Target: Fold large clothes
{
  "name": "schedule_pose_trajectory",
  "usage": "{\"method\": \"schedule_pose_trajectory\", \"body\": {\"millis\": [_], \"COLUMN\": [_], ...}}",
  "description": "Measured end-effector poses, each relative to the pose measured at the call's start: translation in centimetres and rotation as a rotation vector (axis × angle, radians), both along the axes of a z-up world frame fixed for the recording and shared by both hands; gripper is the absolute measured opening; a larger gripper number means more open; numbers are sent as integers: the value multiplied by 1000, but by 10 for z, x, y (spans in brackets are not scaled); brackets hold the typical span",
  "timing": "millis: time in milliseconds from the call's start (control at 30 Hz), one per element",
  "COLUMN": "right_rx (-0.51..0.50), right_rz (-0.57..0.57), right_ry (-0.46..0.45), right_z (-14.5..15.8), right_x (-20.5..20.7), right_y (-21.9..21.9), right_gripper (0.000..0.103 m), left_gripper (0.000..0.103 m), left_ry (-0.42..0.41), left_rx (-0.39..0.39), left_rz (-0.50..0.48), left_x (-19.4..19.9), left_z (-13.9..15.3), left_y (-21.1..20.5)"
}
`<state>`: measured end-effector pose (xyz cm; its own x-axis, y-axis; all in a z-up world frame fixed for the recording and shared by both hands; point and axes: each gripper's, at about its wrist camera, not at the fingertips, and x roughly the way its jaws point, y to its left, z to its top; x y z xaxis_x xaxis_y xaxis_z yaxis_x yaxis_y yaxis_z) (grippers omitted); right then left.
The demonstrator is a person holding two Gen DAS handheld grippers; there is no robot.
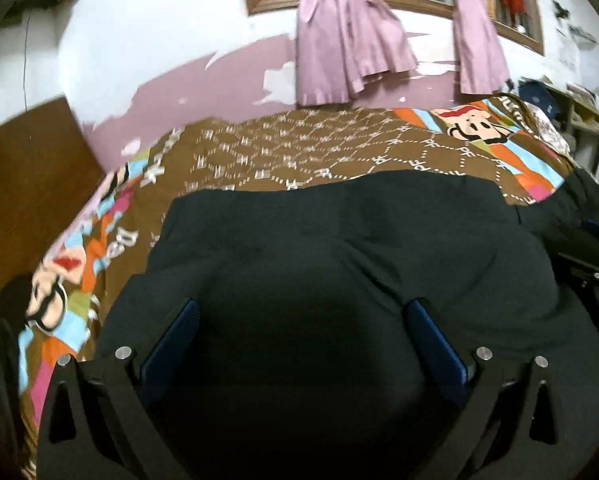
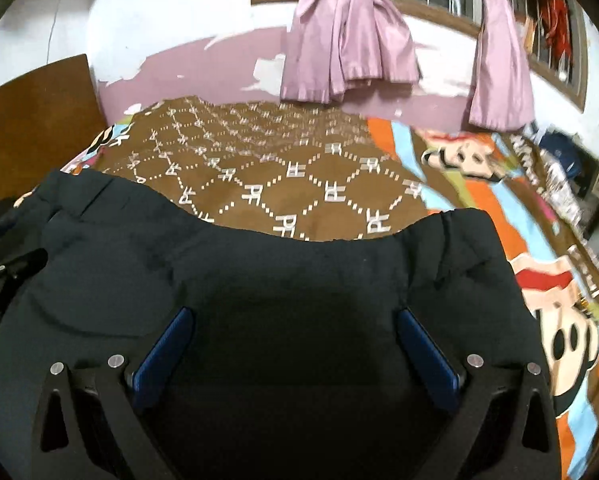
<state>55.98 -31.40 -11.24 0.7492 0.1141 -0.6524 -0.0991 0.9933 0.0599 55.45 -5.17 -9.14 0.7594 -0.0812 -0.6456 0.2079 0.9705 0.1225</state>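
A dark garment lies spread on the bed's patterned blanket, its far edge toward the pink curtain, flat so a fold can run cleanly. The left tool and right tool hover over the garment's near part, fingers spread apart and gripping nothing, probably poised to pinch an edge.
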Motion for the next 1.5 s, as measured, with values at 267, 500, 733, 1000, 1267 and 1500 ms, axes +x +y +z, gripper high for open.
{"method": "schedule_pose_trajectory", "body": {"millis": [267, 500, 733, 1000, 1267, 1500], "right_rx": [79, 62, 56, 40, 39, 73], "right_rz": [19, 12, 11, 8, 8, 14], "right_ry": [38, 65, 72, 71, 64, 24], "right_z": [-15, -20, -24, -24, -24, -20], "right_x": [6, 10, 11, 10, 9, 0], "right_y": [-10, -7, -6, -5, -4, -9], "right_gripper": [103, 103, 103, 103, 103, 103], "left_gripper": [102, 102, 102, 102, 102, 102], "left_ry": [121, 81, 81, 60, 37, 3], "left_rx": [-33, 7, 19, 42, 70, 74], "left_rz": [-31, -41, -39, -39, -36, -36], "left_x": [17, 12, 16, 13, 8, 0], "left_z": [-7, -15, -20, -24, -27, -28], "left_y": [-1, -6, -10, -12, -17, -17]}}
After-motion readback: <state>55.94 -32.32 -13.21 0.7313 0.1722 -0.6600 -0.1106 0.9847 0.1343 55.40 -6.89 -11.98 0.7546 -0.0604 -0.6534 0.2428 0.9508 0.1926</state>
